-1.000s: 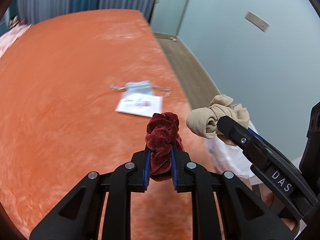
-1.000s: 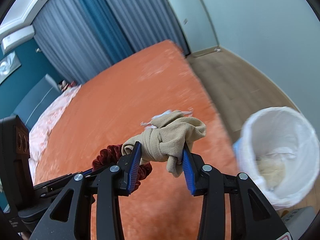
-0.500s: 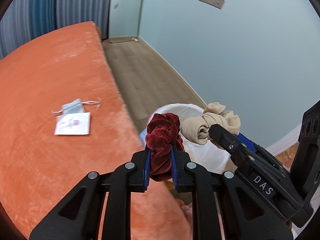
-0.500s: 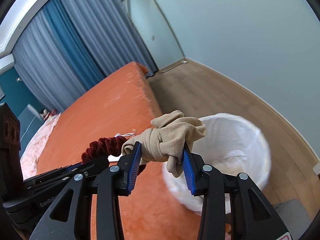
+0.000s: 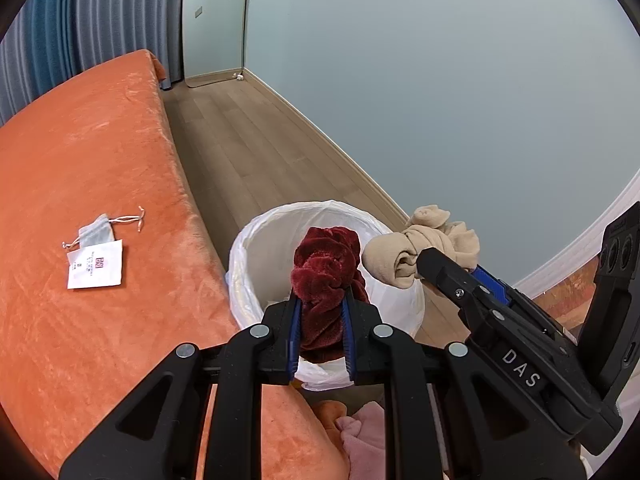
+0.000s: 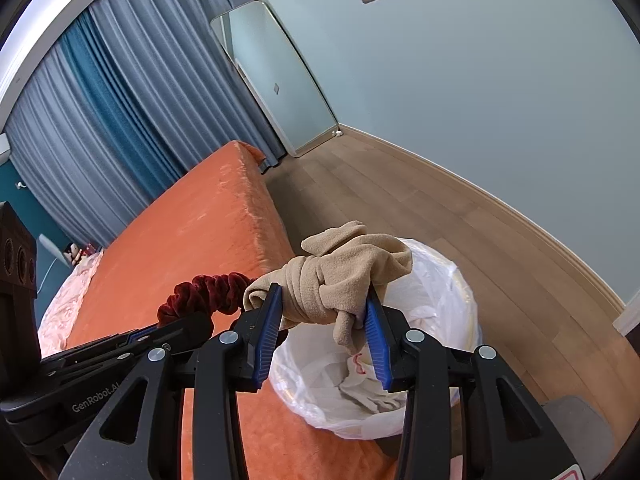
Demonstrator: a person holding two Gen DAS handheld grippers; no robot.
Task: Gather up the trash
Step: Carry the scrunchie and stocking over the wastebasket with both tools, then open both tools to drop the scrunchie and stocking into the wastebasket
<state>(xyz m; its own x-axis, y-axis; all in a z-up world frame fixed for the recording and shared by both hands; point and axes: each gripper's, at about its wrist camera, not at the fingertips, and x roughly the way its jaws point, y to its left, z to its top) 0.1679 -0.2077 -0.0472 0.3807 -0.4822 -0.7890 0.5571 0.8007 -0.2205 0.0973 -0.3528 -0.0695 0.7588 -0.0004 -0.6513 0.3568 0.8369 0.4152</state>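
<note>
I had my left gripper (image 5: 320,330) clamped on the scrunchie (image 5: 326,276) and my right gripper (image 6: 324,330) clamped on the knotted stocking (image 6: 340,280), both poised directly above the lined bin (image 6: 448,280), whose mouth lay just below.

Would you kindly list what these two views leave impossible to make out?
- Trash bin bottom: right wrist view, hidden by crumpled liner and beige sock bundle.
- White card print: left wrist view, too small.
- Maroon scrunchie lower end: hidden between the left gripper pads.
</note>
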